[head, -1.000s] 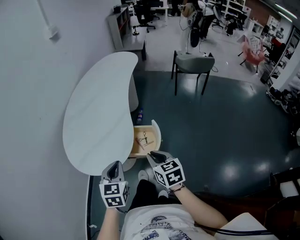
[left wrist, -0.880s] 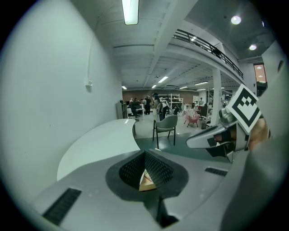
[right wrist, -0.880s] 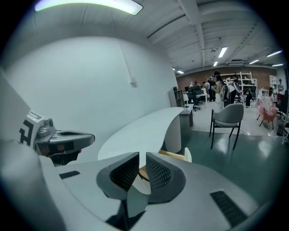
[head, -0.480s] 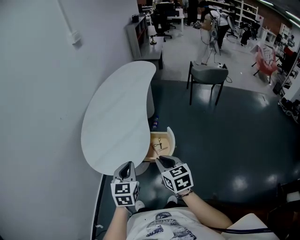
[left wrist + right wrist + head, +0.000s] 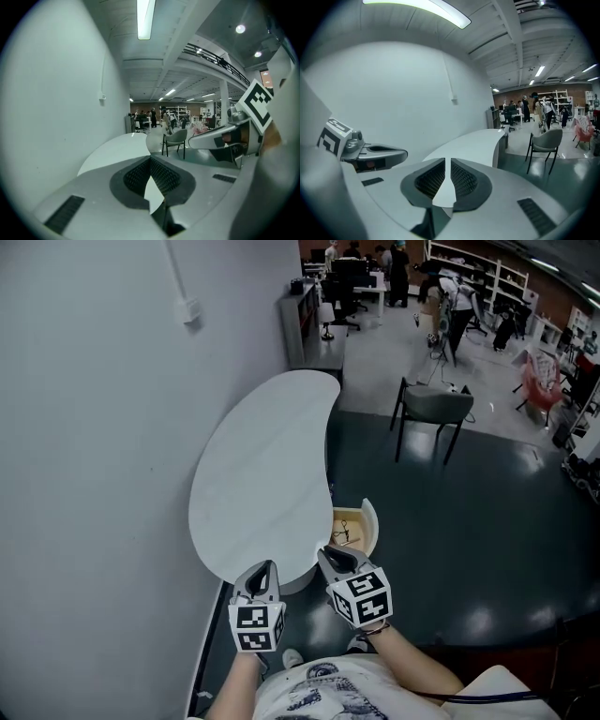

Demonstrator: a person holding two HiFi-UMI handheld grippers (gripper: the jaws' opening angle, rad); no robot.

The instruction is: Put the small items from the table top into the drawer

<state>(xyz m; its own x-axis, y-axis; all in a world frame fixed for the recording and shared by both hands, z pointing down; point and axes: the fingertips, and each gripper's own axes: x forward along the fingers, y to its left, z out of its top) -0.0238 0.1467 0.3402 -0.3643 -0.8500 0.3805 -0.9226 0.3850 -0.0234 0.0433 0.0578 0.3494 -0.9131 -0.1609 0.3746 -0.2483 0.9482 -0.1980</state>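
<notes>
The left gripper [image 5: 266,568] had its jaws shut tight on nothing, and the right gripper [image 5: 330,556] had just been closing to a thin gap, also empty. The white bean-shaped table top [image 5: 262,465] looked bare, and the small dark items [image 5: 347,532] lay in the open wooden drawer [image 5: 369,521] on its right. I thought only shutting it was left, best done by pushing its round front slowly and straight.

Large open-plan office, distant desks [image 5: 361,289], shelving [image 5: 478,266], grey chair [image 5: 434,407], strip lights [image 5: 145,18].
</notes>
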